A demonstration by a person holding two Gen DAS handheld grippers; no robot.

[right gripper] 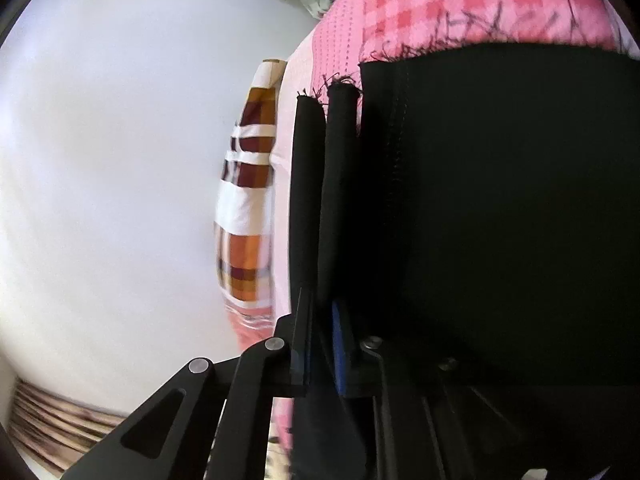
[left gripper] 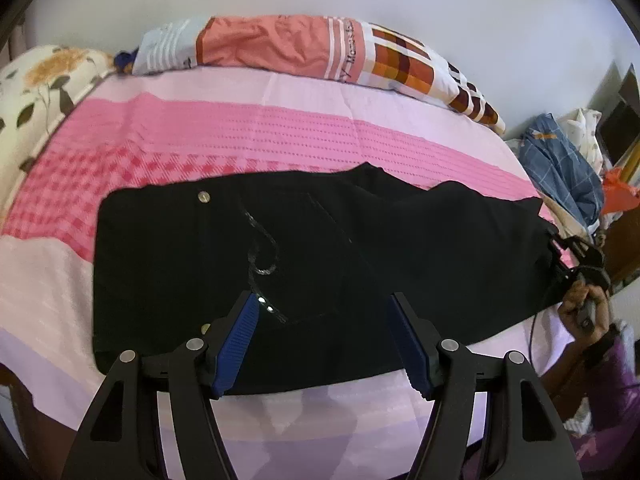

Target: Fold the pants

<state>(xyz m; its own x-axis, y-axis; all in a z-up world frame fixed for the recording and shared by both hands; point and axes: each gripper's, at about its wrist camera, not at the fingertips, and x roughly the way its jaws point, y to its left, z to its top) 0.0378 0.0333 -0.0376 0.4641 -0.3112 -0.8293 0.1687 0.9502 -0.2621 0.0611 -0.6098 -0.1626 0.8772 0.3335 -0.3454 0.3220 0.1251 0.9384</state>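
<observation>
Black pants (left gripper: 320,248) lie flat across the pink bed (left gripper: 240,136), waistband with a metal button at the left, legs running right. My left gripper (left gripper: 324,312) is open, its blue-padded fingers (left gripper: 236,344) spread just above the near part of the pants, holding nothing. My right gripper (right gripper: 324,304) is shut on the frayed leg hems of the pants (right gripper: 500,200), with folded black cloth standing up between its fingers. It also shows in the left wrist view (left gripper: 576,256) at the pants' right end, held by a hand.
A patterned orange and white pillow (left gripper: 320,48) lies along the bed's far edge by the white wall. A floral pillow (left gripper: 36,92) is at far left. A pile of blue and white clothes (left gripper: 568,156) sits beyond the bed's right end.
</observation>
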